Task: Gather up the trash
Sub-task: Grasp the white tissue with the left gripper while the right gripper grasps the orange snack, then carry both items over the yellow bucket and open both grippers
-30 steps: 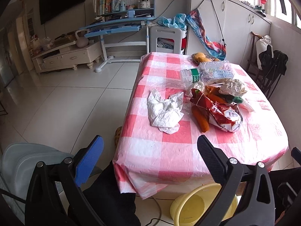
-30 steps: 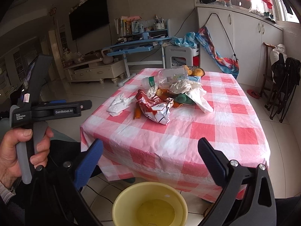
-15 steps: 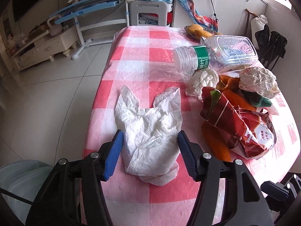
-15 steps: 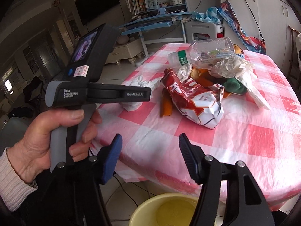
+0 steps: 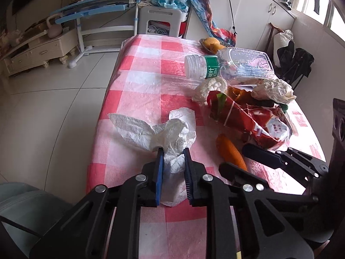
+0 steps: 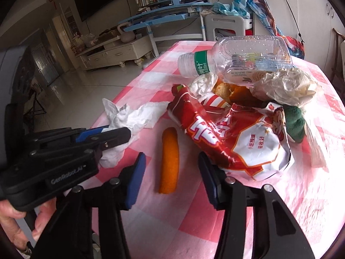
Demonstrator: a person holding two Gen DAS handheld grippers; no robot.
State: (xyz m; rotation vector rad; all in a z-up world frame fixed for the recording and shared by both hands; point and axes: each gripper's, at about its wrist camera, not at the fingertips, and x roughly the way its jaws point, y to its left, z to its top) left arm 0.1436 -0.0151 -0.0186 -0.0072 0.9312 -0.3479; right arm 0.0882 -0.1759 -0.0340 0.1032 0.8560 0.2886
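A crumpled white paper towel (image 5: 163, 133) lies near the table's left edge; it also shows in the right wrist view (image 6: 133, 118). My left gripper (image 5: 172, 153) is shut on the paper towel's near end. My right gripper (image 6: 170, 164) is open, its jaws on either side of an orange peel strip (image 6: 169, 159), just above the cloth. A red snack bag (image 6: 228, 136), a clear plastic bottle (image 6: 235, 56), crumpled wrappers (image 6: 284, 86) and orange peel (image 6: 235, 92) are piled behind it.
The table has a pink-and-white checked cloth (image 5: 146, 79). Yellow fruit (image 5: 212, 43) sits at its far end. A grey seat (image 5: 28, 207) is at lower left. A desk, a white stool and cabinets stand beyond the table.
My left gripper moved in and closed on the paper towel, bunching it. My right gripper moved forward over the table to straddle the orange peel strip.
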